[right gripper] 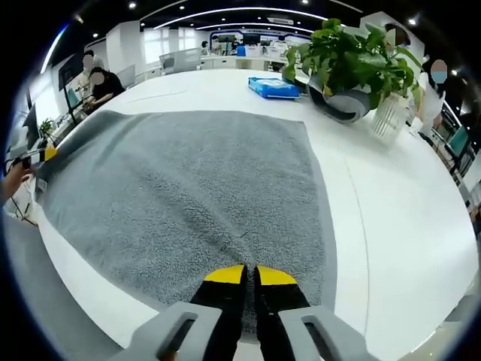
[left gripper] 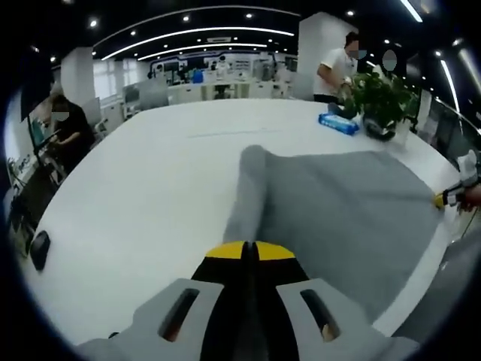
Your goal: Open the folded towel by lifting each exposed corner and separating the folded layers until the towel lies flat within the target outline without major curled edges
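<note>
A gray towel [right gripper: 188, 195] is lying spread out on a big white bench [right gripper: 391, 218], close to the near edge of the bench. In the right gripper view it is looking mostly flat and wide.

The left gripper [left gripper: 250, 250] is pinching one edge of the towel [left gripper: 338, 218]. Its yellow-tipped jaws are pressed almost together with the cloth between them. The towel is bunching up into a raised ridge that is running away from the jaws, toward the middle of the bench [left gripper: 150, 188].

The right gripper [right gripper: 250, 275] is biting the near edge of the towel. Its jaws are nearly closed too, with only a thin gap, and the gray cloth is sitting between them.

In the left gripper view, the right gripper is peeking in at the far side of the towel, with a hand behind it.

A green plant [right gripper: 353, 53] in a gray pot is standing near the far edge of the bench. A blue pack [right gripper: 274, 88] is lying just beside it. A white holder [right gripper: 391, 116] is standing on the other side of the plant. People are sitting and standing past the far edge of the bench.
</note>
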A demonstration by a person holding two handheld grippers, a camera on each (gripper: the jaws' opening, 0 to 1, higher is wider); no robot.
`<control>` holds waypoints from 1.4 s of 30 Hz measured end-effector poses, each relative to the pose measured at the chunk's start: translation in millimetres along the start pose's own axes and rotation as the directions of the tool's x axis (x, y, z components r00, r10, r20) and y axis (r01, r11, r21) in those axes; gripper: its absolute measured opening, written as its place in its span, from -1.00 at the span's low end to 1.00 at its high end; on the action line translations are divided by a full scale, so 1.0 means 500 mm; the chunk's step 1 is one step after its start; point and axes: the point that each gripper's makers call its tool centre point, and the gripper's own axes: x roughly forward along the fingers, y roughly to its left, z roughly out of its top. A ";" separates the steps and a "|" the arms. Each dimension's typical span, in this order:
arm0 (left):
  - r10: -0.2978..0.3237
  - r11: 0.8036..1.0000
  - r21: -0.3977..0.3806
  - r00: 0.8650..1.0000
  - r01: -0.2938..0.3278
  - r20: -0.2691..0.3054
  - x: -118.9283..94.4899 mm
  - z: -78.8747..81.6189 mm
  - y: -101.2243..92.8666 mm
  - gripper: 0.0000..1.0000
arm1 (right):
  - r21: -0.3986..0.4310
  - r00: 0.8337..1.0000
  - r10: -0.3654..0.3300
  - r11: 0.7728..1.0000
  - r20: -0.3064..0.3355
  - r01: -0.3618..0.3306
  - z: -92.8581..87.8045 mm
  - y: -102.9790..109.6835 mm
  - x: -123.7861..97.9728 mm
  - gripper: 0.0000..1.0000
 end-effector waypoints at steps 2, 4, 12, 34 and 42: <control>-0.014 1.000 0.003 1.000 0.014 0.004 -0.004 0.000 -0.016 -0.95 | -0.001 1.000 0.002 1.000 -0.002 -0.002 0.000 0.000 0.000 -0.98; -0.037 0.999 0.019 0.999 0.037 -0.004 -0.007 -0.004 -0.037 -0.95 | 0.001 1.000 0.003 1.000 -0.003 -0.003 0.000 0.000 0.000 -0.98; -0.130 0.986 0.092 0.986 0.140 -0.102 -0.008 -0.050 -0.109 -0.95 | 0.002 1.000 0.003 1.000 0.003 -0.003 0.000 0.000 0.000 -0.98; -0.174 0.984 -0.058 0.984 0.171 -0.047 0.021 -0.023 -0.085 -0.74 | 0.014 1.000 0.006 1.000 0.023 -0.006 -0.001 0.000 0.000 -0.98; -0.103 0.993 -0.056 0.992 0.100 -0.068 0.054 -0.028 -0.056 -0.64 | 0.015 1.000 0.010 1.000 0.025 -0.010 -0.001 0.001 -0.001 -0.98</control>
